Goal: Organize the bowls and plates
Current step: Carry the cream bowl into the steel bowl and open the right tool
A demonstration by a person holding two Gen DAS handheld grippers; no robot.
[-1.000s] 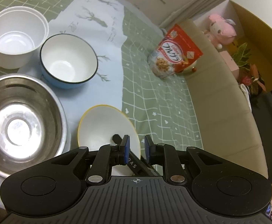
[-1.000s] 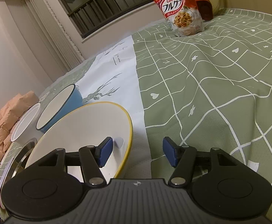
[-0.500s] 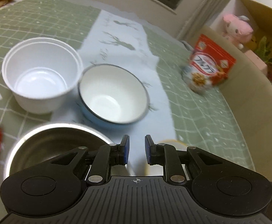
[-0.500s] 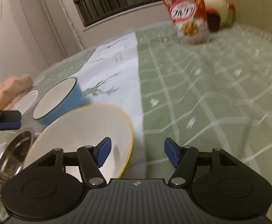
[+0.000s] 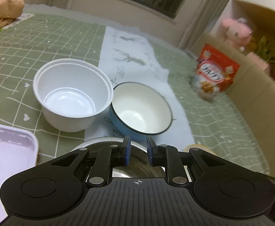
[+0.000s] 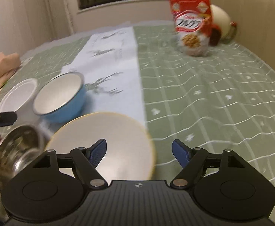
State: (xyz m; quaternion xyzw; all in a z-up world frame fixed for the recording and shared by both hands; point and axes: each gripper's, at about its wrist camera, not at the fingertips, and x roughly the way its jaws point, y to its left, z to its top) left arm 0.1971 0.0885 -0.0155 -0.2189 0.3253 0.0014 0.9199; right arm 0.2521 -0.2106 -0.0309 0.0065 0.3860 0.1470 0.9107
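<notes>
Yellow-rimmed plate (image 6: 107, 143) lies flat on the cloth, lower centre-left of right wrist view, just beyond the right gripper (image 6: 139, 148) & left of its centreline. R jaws have just been opening, now spread wide, nothing between. Left gripper (image 5: 138, 150), jaws nearly together w/ a narrow gap, empty, hangs over the steel bowl (image 5: 137, 167); plate edge shows lower right there.

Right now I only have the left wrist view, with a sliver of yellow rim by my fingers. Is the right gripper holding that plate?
Observer: No. The right gripper is open. Its jaws have just been opening and press on nothing.
Operator: So where is the plate?
Observer: The plate lies empty on the cloth under that gripper, beside the steel bowl.
Operator: Anything hidden behind the cereal bag?
Observer: Yes, a cream round thing sits right behind the bag.
</notes>
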